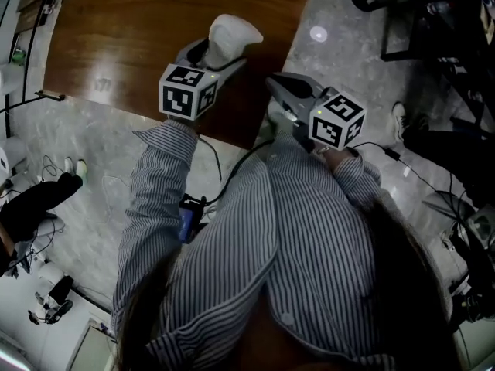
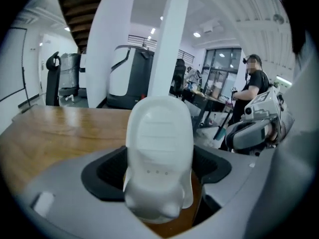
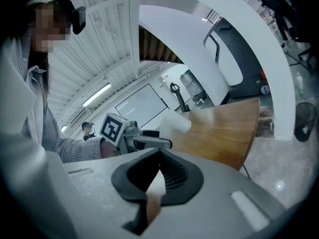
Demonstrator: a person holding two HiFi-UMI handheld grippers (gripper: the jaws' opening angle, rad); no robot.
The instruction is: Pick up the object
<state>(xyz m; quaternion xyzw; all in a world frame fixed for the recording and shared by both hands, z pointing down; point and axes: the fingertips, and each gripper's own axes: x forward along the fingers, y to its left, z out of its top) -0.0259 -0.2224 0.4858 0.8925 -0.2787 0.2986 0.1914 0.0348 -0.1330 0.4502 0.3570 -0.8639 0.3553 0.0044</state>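
A white rounded plastic object (image 1: 232,35) is held above the brown wooden table (image 1: 131,29), lifted off its surface. My left gripper (image 1: 216,52) is shut on it. In the left gripper view the object (image 2: 159,148) fills the gap between the dark pads (image 2: 107,173) of the left gripper (image 2: 160,176). My right gripper (image 1: 280,85) hovers at the table's right edge with its jaws together and nothing between them. From the right gripper (image 3: 158,169), the white object (image 3: 173,123) and the table (image 3: 219,128) show ahead to the left.
The table edge (image 1: 224,134) runs just in front of the person's striped sleeves. Cables (image 1: 410,172) and dark equipment (image 1: 456,45) lie on the marble floor to the right, and shoes (image 1: 73,167) to the left. A person (image 2: 253,86) stands far off.
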